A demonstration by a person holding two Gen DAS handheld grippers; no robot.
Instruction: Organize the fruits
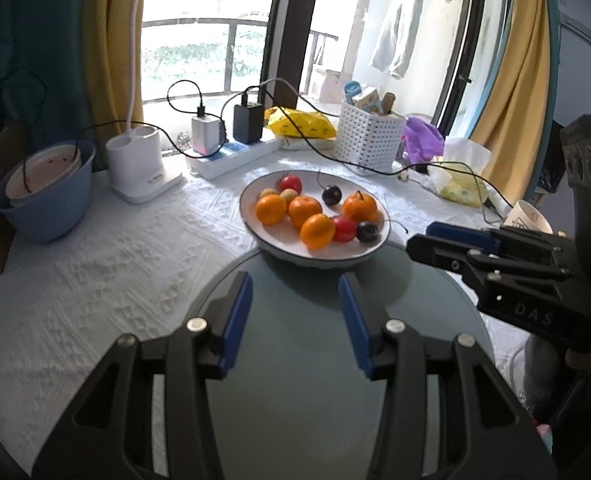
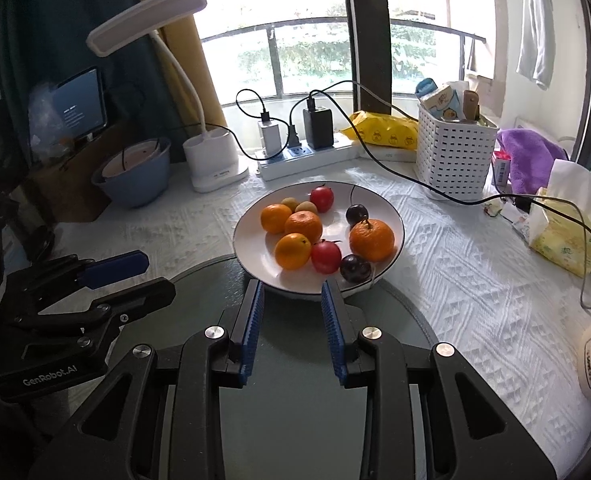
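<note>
A white plate point(image 1: 255, 224) point(image 2: 391, 216) sits mid-table with its near edge on a grey round tray point(image 1: 295, 360) point(image 2: 295, 400). It holds several oranges point(image 1: 270, 209) point(image 2: 371, 239), two red fruits point(image 1: 343, 229) point(image 2: 325, 256), two dark plums point(image 1: 366, 231) point(image 2: 355, 268) and two small yellow-green fruits point(image 2: 290, 203). My left gripper point(image 1: 295, 292) is open and empty above the tray, short of the plate. My right gripper point(image 2: 292, 294) is open and empty, its tips at the plate's near rim. Each gripper shows in the other's view, the right one point(image 1: 455, 246) and the left one point(image 2: 143, 276).
At the back stand a blue bowl point(image 1: 43, 200) point(image 2: 135, 184), a white lamp base point(image 1: 135, 160) point(image 2: 211, 156), a power strip with chargers point(image 1: 231, 152) point(image 2: 303, 152), a white basket point(image 1: 369, 136) point(image 2: 453, 152) and a tissue pack point(image 2: 567, 232). A black cable point(image 2: 435, 190) crosses the cloth right of the plate.
</note>
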